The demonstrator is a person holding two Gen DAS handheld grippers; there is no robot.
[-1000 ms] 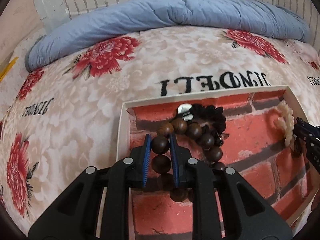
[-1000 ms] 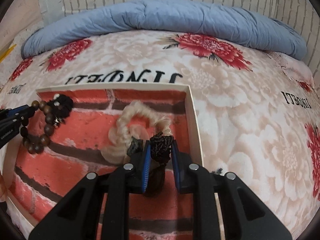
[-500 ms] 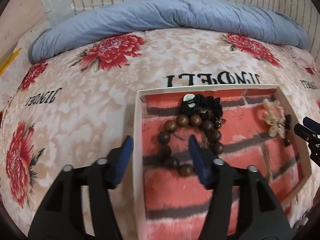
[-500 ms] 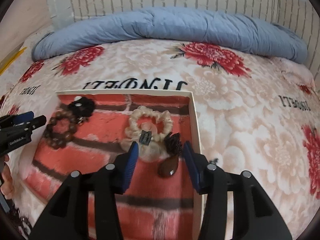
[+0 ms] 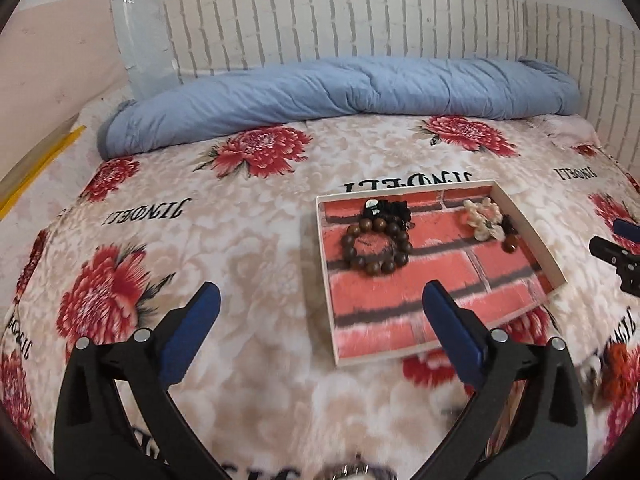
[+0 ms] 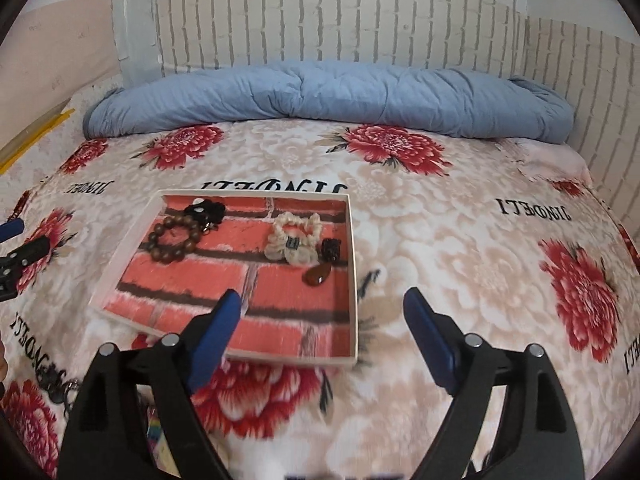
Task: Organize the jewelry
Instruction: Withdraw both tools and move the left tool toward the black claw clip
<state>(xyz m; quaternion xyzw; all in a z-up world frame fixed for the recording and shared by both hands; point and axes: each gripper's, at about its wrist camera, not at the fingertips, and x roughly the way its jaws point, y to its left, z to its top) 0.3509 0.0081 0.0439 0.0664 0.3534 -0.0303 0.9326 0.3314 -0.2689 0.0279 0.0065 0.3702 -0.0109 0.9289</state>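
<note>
Both grippers — left gripper (image 5: pixel 320 304), right gripper (image 6: pixel 322 310) — have just opened, empty; the bead bracelet (image 5: pixel 376 246) lies ahead in the tray (image 5: pixel 326 280).

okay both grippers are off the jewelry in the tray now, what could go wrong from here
1. The tray sits on a soft floral bedspread; pressing near it could tilt it and slide the wooden bead bracelet or brown pendant.
2. The cream scrunchie, black charm and pendant lie crowded together, so one could snag another.
3. Dark jewelry near the left of the right wrist view could be overlooked.

The left gripper and right gripper, jaws just opened, hold nothing.
</note>
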